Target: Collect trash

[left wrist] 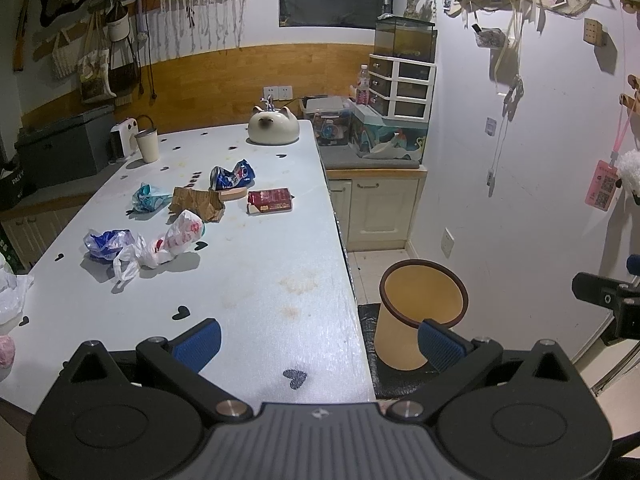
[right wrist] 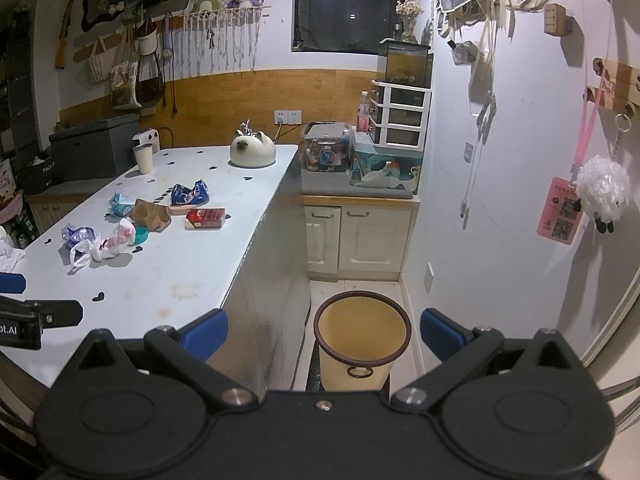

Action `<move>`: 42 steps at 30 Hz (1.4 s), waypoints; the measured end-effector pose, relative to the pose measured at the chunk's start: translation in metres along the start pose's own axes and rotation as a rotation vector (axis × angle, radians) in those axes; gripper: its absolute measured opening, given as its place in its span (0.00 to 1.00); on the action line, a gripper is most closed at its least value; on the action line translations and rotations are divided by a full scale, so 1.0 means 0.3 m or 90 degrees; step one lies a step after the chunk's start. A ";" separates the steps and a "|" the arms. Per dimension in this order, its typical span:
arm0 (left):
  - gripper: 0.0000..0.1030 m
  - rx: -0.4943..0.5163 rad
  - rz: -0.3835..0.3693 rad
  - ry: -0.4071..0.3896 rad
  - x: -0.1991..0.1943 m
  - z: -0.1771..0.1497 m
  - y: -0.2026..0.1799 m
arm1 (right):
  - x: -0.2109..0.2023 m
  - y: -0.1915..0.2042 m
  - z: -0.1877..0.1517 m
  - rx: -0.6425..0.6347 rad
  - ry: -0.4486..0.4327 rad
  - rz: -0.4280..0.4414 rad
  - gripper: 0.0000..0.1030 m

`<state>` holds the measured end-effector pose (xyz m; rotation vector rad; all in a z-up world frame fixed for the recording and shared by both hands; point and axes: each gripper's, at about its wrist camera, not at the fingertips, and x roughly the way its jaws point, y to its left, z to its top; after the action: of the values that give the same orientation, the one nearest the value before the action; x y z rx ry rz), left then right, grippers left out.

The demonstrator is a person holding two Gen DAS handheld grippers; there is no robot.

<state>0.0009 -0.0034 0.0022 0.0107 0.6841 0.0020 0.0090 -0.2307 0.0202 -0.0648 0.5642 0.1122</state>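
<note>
Trash lies in a loose cluster on the white table point(left wrist: 260, 272): a crushed blue can point(left wrist: 233, 175), a red packet point(left wrist: 270, 201), a torn brown paper bag point(left wrist: 196, 203), a teal wrapper point(left wrist: 147, 198), a white and red plastic bag point(left wrist: 168, 242) and a blue-purple wrapper point(left wrist: 106, 243). The same can point(right wrist: 190, 194) and red packet point(right wrist: 205, 218) show in the right wrist view. A yellow bin point(left wrist: 416, 312) point(right wrist: 362, 340) stands on the floor by the table's right edge. My left gripper point(left wrist: 318, 342) is open over the table's near edge. My right gripper point(right wrist: 324, 334) is open above the bin.
A cat-shaped white pot point(left wrist: 273, 127) and a white cup point(left wrist: 147, 145) stand at the table's far end. A low cabinet point(right wrist: 360, 236) with boxes and a fish tank fills the back right corner. The wall on the right carries hanging items. Tiled floor surrounds the bin.
</note>
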 end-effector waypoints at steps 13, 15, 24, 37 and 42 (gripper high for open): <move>1.00 -0.037 0.050 -0.031 -0.010 0.066 0.006 | 0.064 -0.073 0.062 0.006 -0.021 0.029 1.00; 1.00 -0.044 0.068 -0.038 -0.010 0.083 0.016 | 0.084 -0.087 0.078 0.010 -0.027 0.038 1.00; 1.00 -0.073 0.148 -0.072 -0.016 0.174 0.104 | 0.176 -0.096 0.164 -0.003 -0.065 0.092 1.00; 1.00 -0.112 0.180 -0.079 0.069 0.240 0.493 | 0.313 0.216 0.312 -0.021 -0.089 0.156 1.00; 1.00 -0.109 0.167 -0.069 0.145 0.292 0.701 | 0.388 0.410 0.363 0.002 -0.077 0.143 1.00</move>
<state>0.0903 0.2064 0.0446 -0.0635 0.5678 0.3101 0.1490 -0.0884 0.0457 0.0095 0.4494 0.3321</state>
